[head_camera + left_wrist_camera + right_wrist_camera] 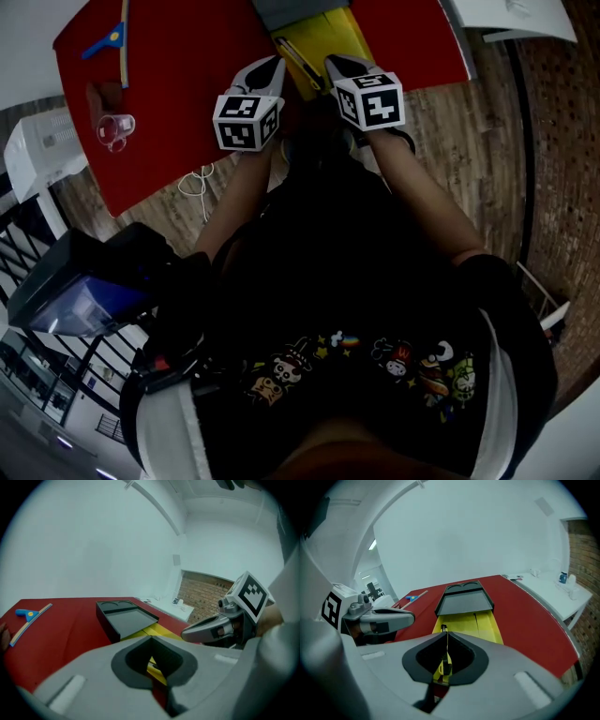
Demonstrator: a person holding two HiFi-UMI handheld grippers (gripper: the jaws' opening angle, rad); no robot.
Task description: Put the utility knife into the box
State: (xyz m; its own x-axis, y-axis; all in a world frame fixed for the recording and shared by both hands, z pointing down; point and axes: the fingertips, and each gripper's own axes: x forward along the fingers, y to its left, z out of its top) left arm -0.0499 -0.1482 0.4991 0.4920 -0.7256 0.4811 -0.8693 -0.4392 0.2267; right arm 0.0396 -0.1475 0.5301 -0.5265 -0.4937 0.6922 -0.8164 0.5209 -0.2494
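**Knife on the flap, both grippers closed above it**

The yellow-and-black utility knife [300,66] is not in the box yet. It lies on the open yellow cardboard box [342,33] at my twelve o'clock on the red table [187,75], just short of the dark grey plastic tray [464,603]. The left gripper [267,67] hangs at its nine o'clock and the right gripper [339,64] at its three. Each has its jaws pressed together with nothing pinched between them. In the right gripper view the knife lines up so closely with the seam that I say so only as a fair guess.

What could go wrong: the knife is slim and lies flat on smooth card, so a grip that lands off-centre would likely skid or spin it towards the flap edge. The two grippers also sit near each other and could knock together once the jaws part.

The head view alone shows the knife lying clear of both tools, but it crops the tray. The right gripper view shows the tray whole, with two round recesses at its far end. It also shows the knife through the window behind the jaw tips.
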